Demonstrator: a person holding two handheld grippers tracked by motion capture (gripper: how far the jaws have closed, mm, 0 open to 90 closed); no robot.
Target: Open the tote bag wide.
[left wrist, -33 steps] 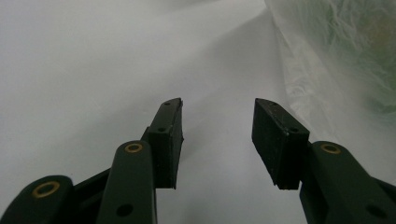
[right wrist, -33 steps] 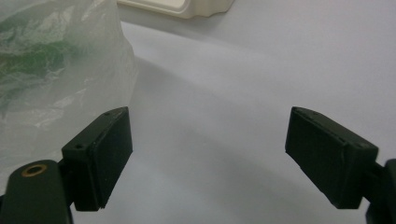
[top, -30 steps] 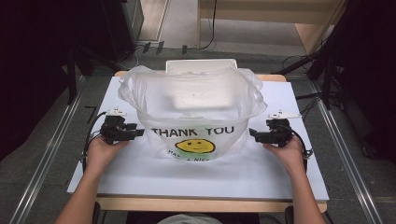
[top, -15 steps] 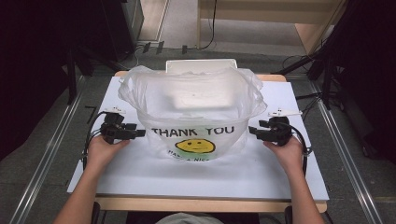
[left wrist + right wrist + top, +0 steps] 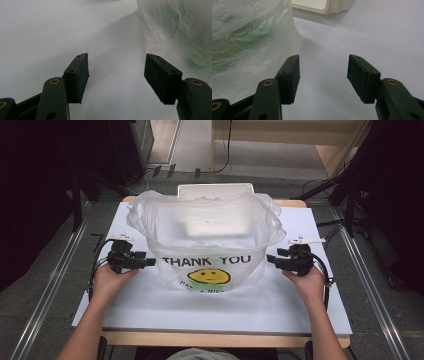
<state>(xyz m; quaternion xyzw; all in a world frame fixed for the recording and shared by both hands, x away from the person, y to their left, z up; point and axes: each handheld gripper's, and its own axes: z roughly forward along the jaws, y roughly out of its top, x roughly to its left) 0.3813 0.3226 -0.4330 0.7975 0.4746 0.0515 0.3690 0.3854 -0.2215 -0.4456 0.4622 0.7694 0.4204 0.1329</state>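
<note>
A translucent plastic bag point(image 5: 205, 230) printed "THANK YOU" over a yellow smiley stands open on the white board point(image 5: 150, 310). A pale box point(image 5: 215, 222) shows through its plastic. My left gripper point(image 5: 150, 262) lies at the bag's left side, pointing at it. Its jaws have just been opening and stand wide with nothing between them point(image 5: 117, 58); the bag point(image 5: 180, 32) lies just beyond the right jaw. My right gripper point(image 5: 271, 259) points at the bag's right side. Its jaws have just been closing a little, still apart over bare board point(image 5: 324, 58), with the bag point(image 5: 249, 37) beside the left jaw.
A white tray-like box point(image 5: 215, 190) sits behind the bag at the board's far edge, its corner also in the right gripper view point(image 5: 322, 5). The board rests on a wooden table point(image 5: 220, 339). Dark stands and cables surround the table on the floor.
Both hands and the bag stay where they were. Any jaw motion is too small to make out in the high view.
</note>
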